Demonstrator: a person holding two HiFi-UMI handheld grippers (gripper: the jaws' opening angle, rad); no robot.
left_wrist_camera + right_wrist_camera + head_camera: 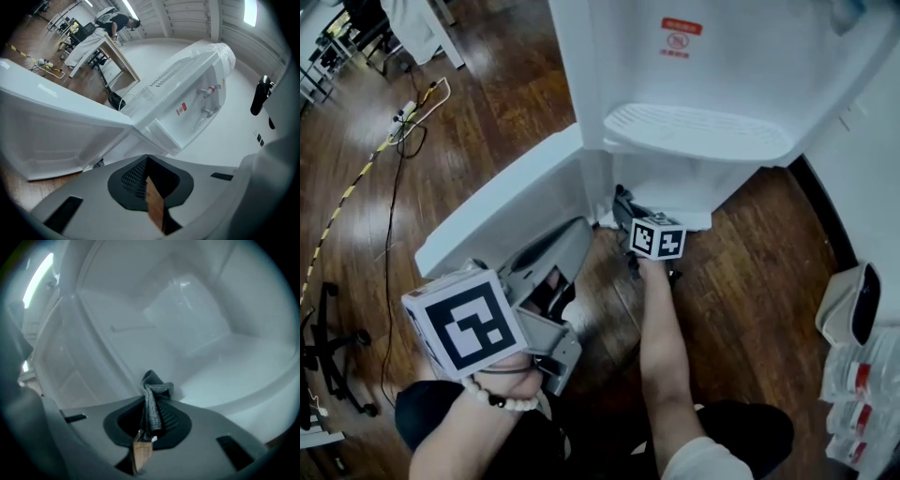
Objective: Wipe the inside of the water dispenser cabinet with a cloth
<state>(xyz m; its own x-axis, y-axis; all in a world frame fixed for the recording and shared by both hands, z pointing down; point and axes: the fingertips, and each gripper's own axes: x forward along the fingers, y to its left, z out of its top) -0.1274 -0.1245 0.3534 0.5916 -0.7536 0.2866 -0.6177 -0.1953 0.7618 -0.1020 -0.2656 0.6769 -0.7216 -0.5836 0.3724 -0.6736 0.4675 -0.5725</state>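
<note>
**A:** You kneel at the dispenser [722, 56] with its low door [502, 202] swung wide to your left. I take it that is so your right arm has a straight path in.

**B:** Yes, and the cabinet [187, 319] fills your right gripper view: pale walls, a floor, a back panel, all close. You are well inside it.

**A:** Your left gripper [147, 161] hangs outside, by the door's edge, with its jaws pressed together on nothing. It looks parked there, out of the way.

**B:** Your right gripper [151, 408] does the work. Its jaws are clamped on the cloth [154, 385], which is bunched into a dark fold that sticks out past the tips.

**A:** That fold is what meets the wall, so the jaws should not scrape the plastic. I cannot tell whether it touches a surface yet.
</note>
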